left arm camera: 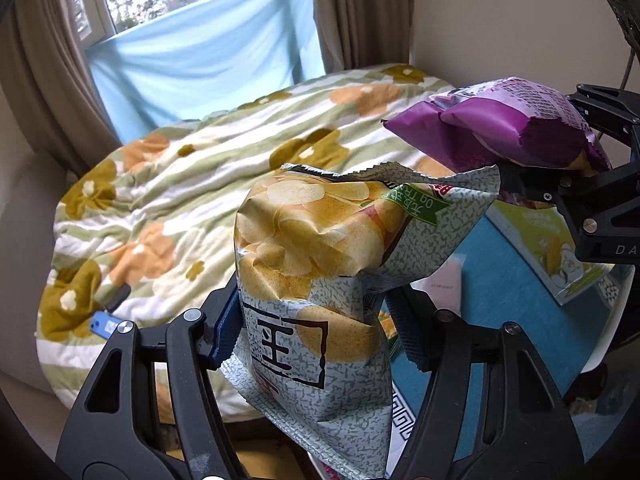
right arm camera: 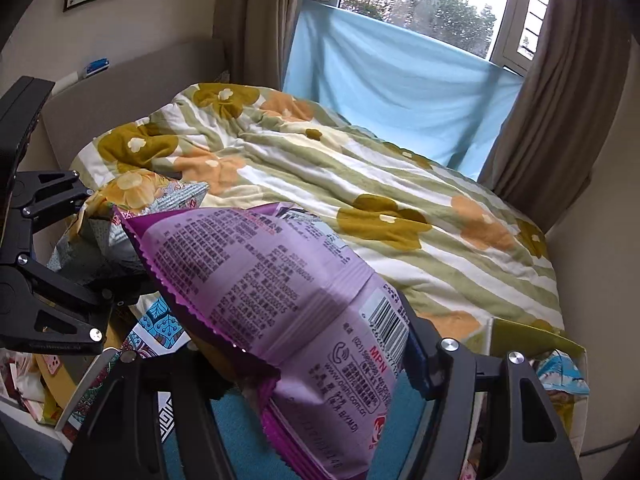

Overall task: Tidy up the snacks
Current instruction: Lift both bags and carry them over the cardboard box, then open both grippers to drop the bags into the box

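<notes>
My left gripper [left arm camera: 310, 328] is shut on a grey-green chip bag [left arm camera: 320, 280] printed with golden potato slices and holds it upright in the air. My right gripper [right arm camera: 304, 364] is shut on a purple snack bag [right arm camera: 288, 304], its printed back and barcode facing the camera. In the left wrist view the purple bag [left arm camera: 500, 124] hangs at the upper right in the right gripper [left arm camera: 556, 184], just above the chip bag's top corner. In the right wrist view the chip bag [right arm camera: 132, 208] shows at the left in the left gripper [right arm camera: 96, 248].
A bed with a flower-patterned quilt [left arm camera: 200, 184] lies ahead under a window with a light blue cloth [left arm camera: 208, 56]. Below is a blue patterned tabletop [left arm camera: 516, 300] with a green snack pack [left arm camera: 556, 248]. A cardboard box [right arm camera: 532, 340] with snacks sits at the right.
</notes>
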The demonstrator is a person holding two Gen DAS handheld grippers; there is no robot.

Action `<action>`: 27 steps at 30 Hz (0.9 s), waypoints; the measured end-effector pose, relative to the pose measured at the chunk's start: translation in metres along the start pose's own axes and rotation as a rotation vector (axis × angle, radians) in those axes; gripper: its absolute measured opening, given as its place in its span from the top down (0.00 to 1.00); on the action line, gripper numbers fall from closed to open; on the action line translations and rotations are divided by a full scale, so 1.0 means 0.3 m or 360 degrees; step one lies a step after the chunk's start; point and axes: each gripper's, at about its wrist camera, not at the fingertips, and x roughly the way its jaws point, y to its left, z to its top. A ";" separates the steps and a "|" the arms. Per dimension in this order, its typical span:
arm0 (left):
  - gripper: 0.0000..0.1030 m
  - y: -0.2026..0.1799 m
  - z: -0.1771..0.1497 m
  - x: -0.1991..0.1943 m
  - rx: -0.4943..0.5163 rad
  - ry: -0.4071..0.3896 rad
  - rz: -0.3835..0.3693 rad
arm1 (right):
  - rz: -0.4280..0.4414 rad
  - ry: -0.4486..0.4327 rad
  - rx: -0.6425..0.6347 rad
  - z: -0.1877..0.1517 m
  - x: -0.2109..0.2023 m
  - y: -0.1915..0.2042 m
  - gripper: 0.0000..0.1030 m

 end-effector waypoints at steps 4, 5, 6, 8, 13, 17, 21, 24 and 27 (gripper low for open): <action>0.39 -0.102 0.097 -0.048 0.0048 -0.0087 -0.0065 | -0.0115 -0.0032 0.0101 -0.022 -0.143 -0.095 0.40; 0.39 -0.136 0.118 -0.056 0.0060 -0.0105 -0.0075 | -0.0143 -0.0031 0.0122 -0.034 -0.172 -0.124 0.40; 0.39 -0.172 0.139 -0.064 0.0067 -0.0119 -0.0090 | -0.0161 -0.0030 0.0142 -0.046 -0.198 -0.153 0.40; 0.39 -0.246 0.171 -0.075 0.0059 -0.0122 -0.0118 | -0.0190 -0.0032 0.0188 -0.078 -0.246 -0.220 0.40; 0.39 -0.444 0.241 -0.084 -0.0057 -0.0105 -0.0184 | -0.0267 -0.0039 0.0295 -0.188 -0.358 -0.395 0.40; 0.39 -0.632 0.287 -0.050 -0.0124 -0.0059 -0.0203 | -0.0276 -0.0045 0.0359 -0.279 -0.419 -0.526 0.40; 0.39 -0.809 0.327 0.032 -0.0153 0.0011 -0.0229 | -0.0290 -0.0040 0.0376 -0.378 -0.452 -0.643 0.40; 0.39 -0.929 0.338 0.085 -0.0172 0.0039 -0.0263 | -0.0259 -0.0037 0.0407 -0.446 -0.460 -0.733 0.40; 0.38 -1.042 0.341 0.135 -0.0173 0.0095 -0.0256 | -0.0240 -0.0021 0.0415 -0.498 -0.447 -0.808 0.40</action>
